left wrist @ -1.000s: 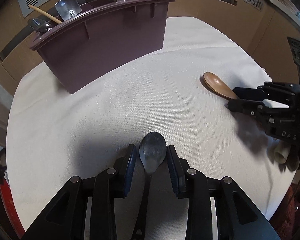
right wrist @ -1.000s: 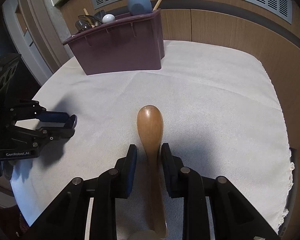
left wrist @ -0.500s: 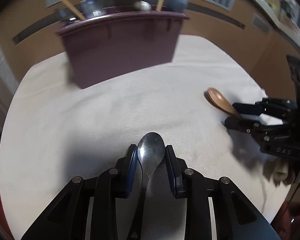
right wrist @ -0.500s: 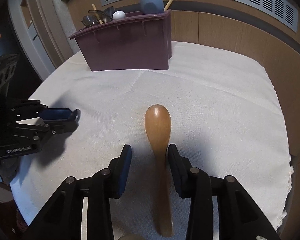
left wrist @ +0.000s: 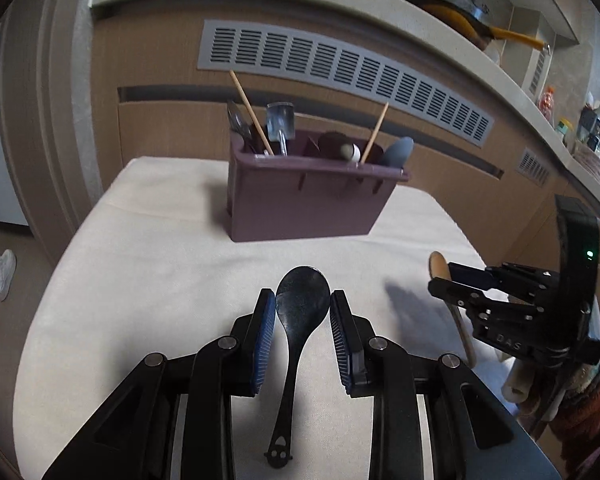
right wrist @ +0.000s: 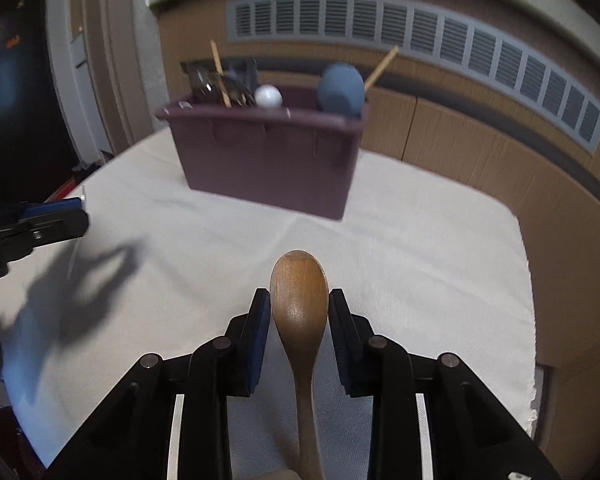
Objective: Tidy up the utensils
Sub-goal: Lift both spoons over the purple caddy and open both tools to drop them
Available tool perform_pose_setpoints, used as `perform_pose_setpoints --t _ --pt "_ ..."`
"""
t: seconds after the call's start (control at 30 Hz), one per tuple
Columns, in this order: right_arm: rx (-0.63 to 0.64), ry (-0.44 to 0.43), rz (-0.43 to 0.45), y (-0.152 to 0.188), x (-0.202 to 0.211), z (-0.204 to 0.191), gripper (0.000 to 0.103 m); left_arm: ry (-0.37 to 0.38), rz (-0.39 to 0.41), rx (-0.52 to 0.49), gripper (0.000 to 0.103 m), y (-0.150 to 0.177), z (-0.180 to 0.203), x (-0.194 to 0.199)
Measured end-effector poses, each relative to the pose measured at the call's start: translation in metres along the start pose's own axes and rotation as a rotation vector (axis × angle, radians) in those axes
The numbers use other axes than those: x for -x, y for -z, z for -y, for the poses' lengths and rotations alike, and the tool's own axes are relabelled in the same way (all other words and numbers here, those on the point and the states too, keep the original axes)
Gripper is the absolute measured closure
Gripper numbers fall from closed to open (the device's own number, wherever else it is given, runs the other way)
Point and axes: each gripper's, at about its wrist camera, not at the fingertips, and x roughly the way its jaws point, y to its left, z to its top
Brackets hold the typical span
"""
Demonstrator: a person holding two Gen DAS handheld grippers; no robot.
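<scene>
A: What's on the white cloth (left wrist: 148,264), by count?

B: One maroon utensil caddy (left wrist: 300,204), standing upright at the far side of the table, and two spoons, one in each hand-held gripper. Rising out of the caddy, as the left wrist view shows them: two thin wooden sticks (left wrist: 250,114), one small metal scoop (left wrist: 280,120), one white ball-shaped handle end (left wrist: 354,153), one blue-grey spoon (left wrist: 398,152), plus some dark metal pieces at the left end too bunched to count.

A: And the left gripper (left wrist: 302,312)?

B: It holds a dark metal spoon (left wrist: 300,308), bowl forward. The blue pads (left wrist: 265,332) sit at the two edges of the bowl, spread to about its width; the handle runs back between the fingers toward the camera. The spoon is clear of the cloth (the shadow falls well below it).

A: The right gripper (right wrist: 299,312)?

B: One brown wooden spoon (right wrist: 299,292), bowl forward as well. The jaws are closing, and both pads press against the sides of the bowl where it narrows to the handle. From the left camera that same spoon shows edge-on, pinched in the right gripper, off to the right of the caddy.

A: How do the two stand to each other?

B: Well apart, both on the near side of the caddy, both pointing toward it and tilted down at the cloth.
</scene>
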Motion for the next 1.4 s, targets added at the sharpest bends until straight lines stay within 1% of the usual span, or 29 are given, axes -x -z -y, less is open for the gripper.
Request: perform_pose_setpoints --t 0.07,0.37,0.57,0.63,0.67,0.7,0.77,0.8,0.83,0.9,0.93,0.97,1.03,1.07,1.13,1.17,1.27,1.4 --pt "0.011 -0.002 0.022 -0.002 0.009 -0.003 0.075 -0.003 0.011 -0.004 0.074 -0.003 0.001 0.003" --pt "0.002 -0.005 0.043 0.003 0.017 -0.001 0.075 -0.019 0.058 -0.035 0.074 -0.011 0.008 0.016" --pt "-0.014 -0.005 0.069 -0.001 0.022 -0.001 0.075 -0.026 0.095 -0.047 0.074 -0.023 0.011 0.024" --pt "-0.033 -0.010 0.096 -0.006 0.027 0.001 0.075 -0.026 0.122 -0.053 0.074 -0.035 0.013 0.029" --pt "-0.047 -0.020 0.123 -0.012 0.032 0.003 0.075 -0.023 0.148 -0.055 0.074 -0.044 0.015 0.034" --pt "-0.055 -0.030 0.169 -0.023 0.043 0.005 0.076 -0.013 0.194 -0.058 0.074 -0.061 0.019 0.043" --pt "-0.060 -0.037 0.302 -0.057 0.072 0.008 0.075 0.016 0.296 -0.060 0.074 -0.089 0.025 0.060" --pt "-0.064 -0.038 0.376 -0.074 0.087 0.011 0.076 0.034 0.377 -0.051 0.074 -0.107 0.028 0.070" --pt "-0.079 -0.031 0.468 -0.095 0.103 0.015 0.075 0.050 0.438 -0.036 0.074 -0.121 0.028 0.075" --pt "-0.128 -0.027 0.570 -0.124 0.119 0.025 0.075 0.084 0.534 0.004 0.074 -0.143 0.026 0.075" --pt "-0.166 -0.043 0.605 -0.138 0.120 0.032 0.075 0.088 0.559 0.013 0.074 -0.152 0.024 0.069" --pt "-0.194 -0.065 0.613 -0.149 0.116 0.037 0.075 0.082 0.572 0.020 0.074 -0.157 0.023 0.063" --pt "-0.235 -0.111 0.583 -0.164 0.098 0.047 0.075 0.074 0.580 0.031 0.074 -0.167 0.016 0.043" --pt "-0.246 -0.118 0.565 -0.168 0.087 0.050 0.075 0.064 0.584 0.037 0.074 -0.169 0.014 0.035" --pt "-0.257 -0.099 0.540 -0.172 0.067 0.053 0.075 0.041 0.590 0.053 0.074 -0.171 0.007 0.013" --pt "-0.257 -0.091 0.532 -0.173 0.060 0.053 0.075 0.041 0.582 0.061 0.074 -0.173 0.005 0.004" --pt "-0.257 -0.079 0.478 -0.176 0.031 0.055 0.075 0.049 0.525 0.095 0.074 -0.173 -0.006 -0.029" --pt "-0.228 -0.057 0.395 -0.170 -0.002 0.051 0.075 0.041 0.464 0.101 0.074 -0.164 -0.011 -0.058"
